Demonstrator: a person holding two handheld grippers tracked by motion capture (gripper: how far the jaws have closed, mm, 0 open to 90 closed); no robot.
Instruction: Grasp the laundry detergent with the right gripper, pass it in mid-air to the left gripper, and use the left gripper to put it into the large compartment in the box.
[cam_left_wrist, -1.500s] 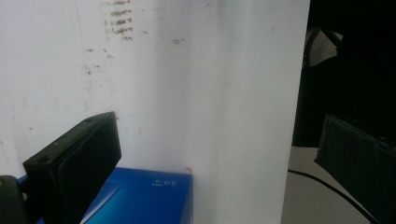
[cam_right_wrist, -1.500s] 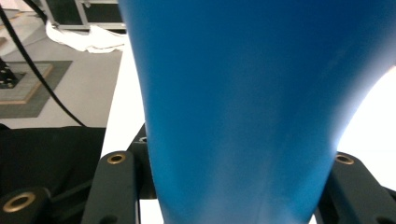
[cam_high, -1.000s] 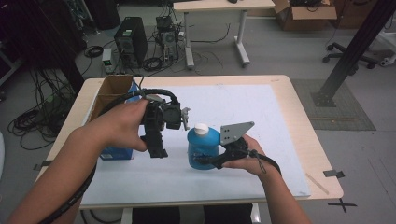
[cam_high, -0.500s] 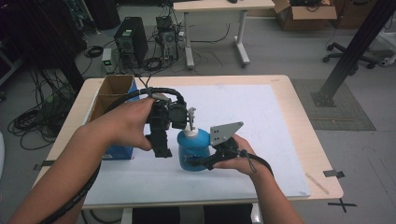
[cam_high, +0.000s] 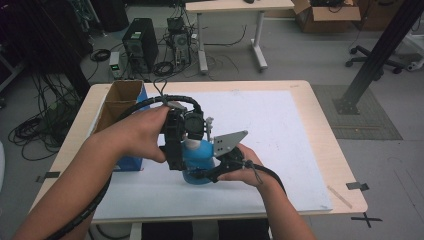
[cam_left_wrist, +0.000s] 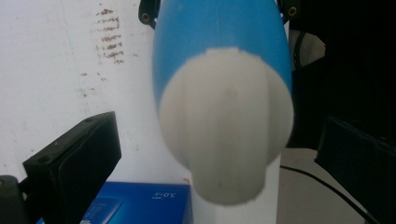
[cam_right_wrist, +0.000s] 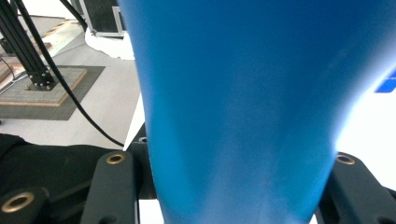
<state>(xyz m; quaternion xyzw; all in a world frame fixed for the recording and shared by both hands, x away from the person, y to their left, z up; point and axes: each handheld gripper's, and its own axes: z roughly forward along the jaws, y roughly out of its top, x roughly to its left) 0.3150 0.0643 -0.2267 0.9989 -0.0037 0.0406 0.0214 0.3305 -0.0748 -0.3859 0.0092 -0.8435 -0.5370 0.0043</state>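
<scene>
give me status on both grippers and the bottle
Right gripper shut on blue bottle. Left gripper open around its white cap. Nothing blocking.

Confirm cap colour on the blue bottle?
White, ribbed cap on the blue bottle; clearest in the left gripper view.

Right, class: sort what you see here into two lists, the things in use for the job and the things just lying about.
In use:
- blue bottle, gripped round its body by the right gripper
- white cap, between the open jaws of the left gripper

Lying about:
- blue box beside the bottle
- cardboard box at the table's edge
- computer tower on the floor
</scene>
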